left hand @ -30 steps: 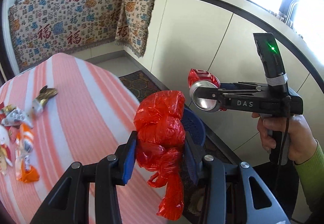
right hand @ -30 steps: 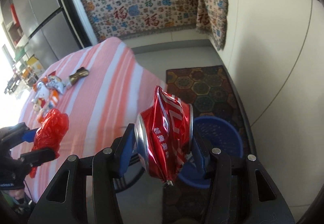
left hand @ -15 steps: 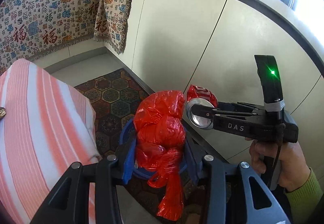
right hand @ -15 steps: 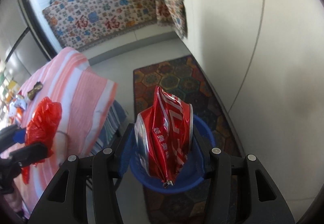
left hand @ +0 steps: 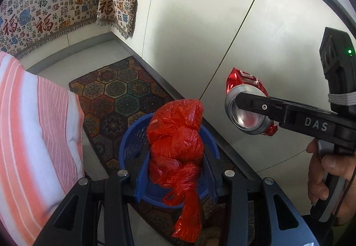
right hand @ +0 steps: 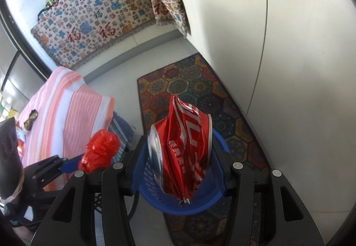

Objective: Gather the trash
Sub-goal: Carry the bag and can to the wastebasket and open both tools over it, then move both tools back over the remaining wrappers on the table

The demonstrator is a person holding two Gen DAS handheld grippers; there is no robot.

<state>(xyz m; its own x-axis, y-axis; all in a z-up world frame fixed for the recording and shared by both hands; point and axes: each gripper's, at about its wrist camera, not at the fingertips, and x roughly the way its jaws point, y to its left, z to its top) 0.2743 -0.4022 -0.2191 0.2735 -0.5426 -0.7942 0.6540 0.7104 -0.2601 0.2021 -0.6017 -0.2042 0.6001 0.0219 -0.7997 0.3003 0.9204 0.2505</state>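
I had the left gripper [left hand: 175, 179] clamped on the red plastic bag [left hand: 176, 146], right gripper [right hand: 181, 170] on the crushed cola can [right hand: 184, 152], both over the blue basket [left hand: 133, 141]. Best to centre before releasing.

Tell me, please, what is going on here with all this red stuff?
A person is collecting trash with two tools. The left hand-held gripper is shut on a red plastic bag, the right hand-held gripper on a crushed red can. Both are held above a blue basket on the floor; nothing is dropped yet.
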